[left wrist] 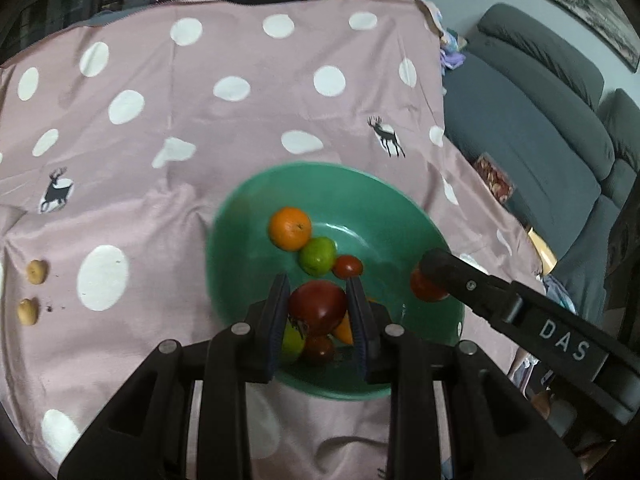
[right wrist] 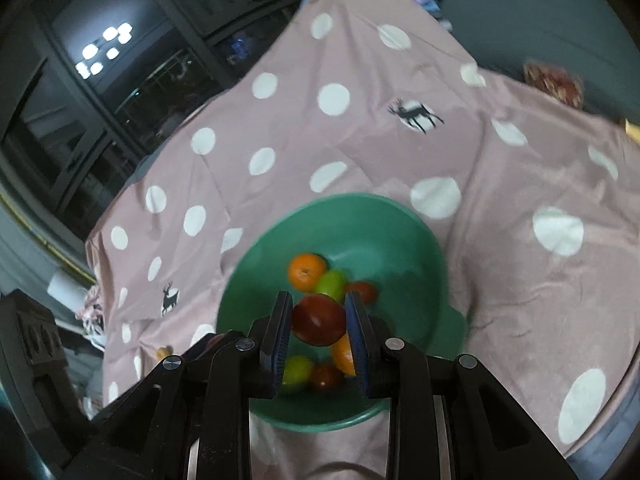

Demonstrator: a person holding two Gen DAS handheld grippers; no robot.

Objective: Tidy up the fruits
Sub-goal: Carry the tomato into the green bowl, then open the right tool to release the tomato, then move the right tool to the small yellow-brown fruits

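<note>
Hovering over a green bowl (left wrist: 360,184) on a pink polka-dot tablecloth (left wrist: 200,120), both grippers are each carrying a fruit. The left gripper (left wrist: 318,306) is closing its narrowed jaws on a dark red apple (left wrist: 318,306), held directly between the pads above the bowl's near side. The right gripper (right wrist: 319,320) is likewise pinching a red apple (right wrist: 319,320), squarely between its blue pads; seen from the left camera, it is reaching in from the right over the bowl's right rim. Each fruit is round, with no clear long axis. Lying below in the bowl are an orange (left wrist: 290,227), a green fruit (left wrist: 317,255) and a small red tomato (left wrist: 347,266), touching in a row. Both arms are angling downward, so a release looks likely to drop the fruit into the bowl. Two small yellowish fruits (left wrist: 33,288) are lying well apart, at the far left.
</note>
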